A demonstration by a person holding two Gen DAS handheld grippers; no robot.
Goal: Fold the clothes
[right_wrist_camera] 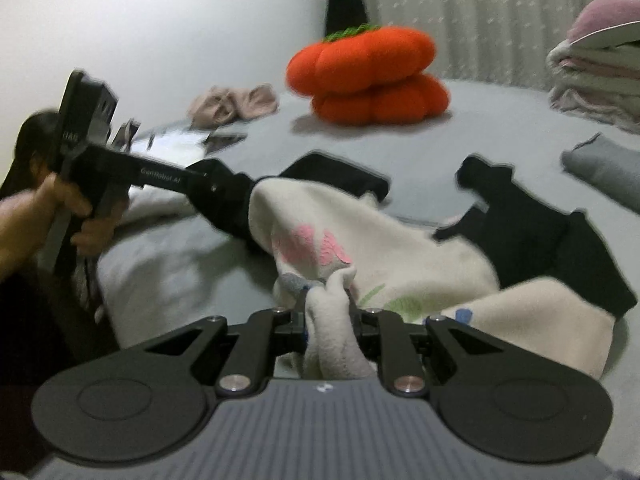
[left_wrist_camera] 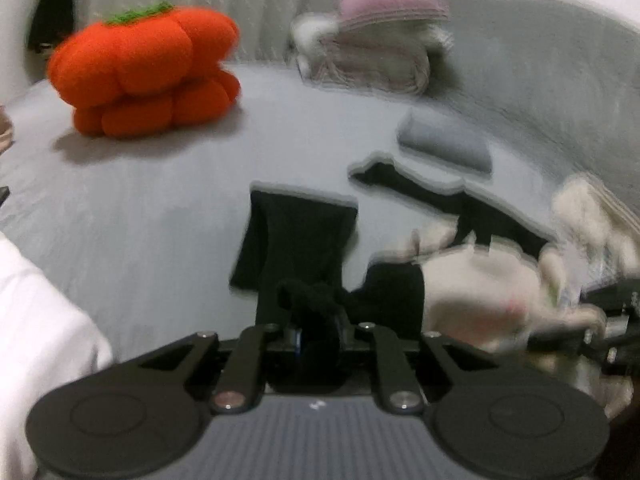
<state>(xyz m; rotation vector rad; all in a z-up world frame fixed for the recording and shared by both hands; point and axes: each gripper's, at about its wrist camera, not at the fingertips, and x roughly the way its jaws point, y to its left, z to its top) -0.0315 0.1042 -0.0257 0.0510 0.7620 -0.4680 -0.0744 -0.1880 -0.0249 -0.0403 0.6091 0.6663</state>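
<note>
Both claws are pinching: right gripper (right_wrist_camera: 329, 309) bunches the cream fleece garment (right_wrist_camera: 400, 248), left gripper (left_wrist_camera: 316, 320) its black cuff (left_wrist_camera: 312, 300). Lifted over the grey bed (right_wrist_camera: 180, 260), short of the orange plush pumpkin (right_wrist_camera: 368, 76), a fold seems under way; next, lay it flat.

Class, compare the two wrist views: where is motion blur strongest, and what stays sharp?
Left wrist view: the cream garment and pink-topped pile smear with ghosted edges. Right wrist view: crisper, blur mainly on the left gripper; fisheye bends both.

blurred: cream garment (left_wrist_camera: 480, 292), far clothes pile (left_wrist_camera: 372, 52) | cut off: grey folded cloth (right_wrist_camera: 608, 172) at right edge
</note>
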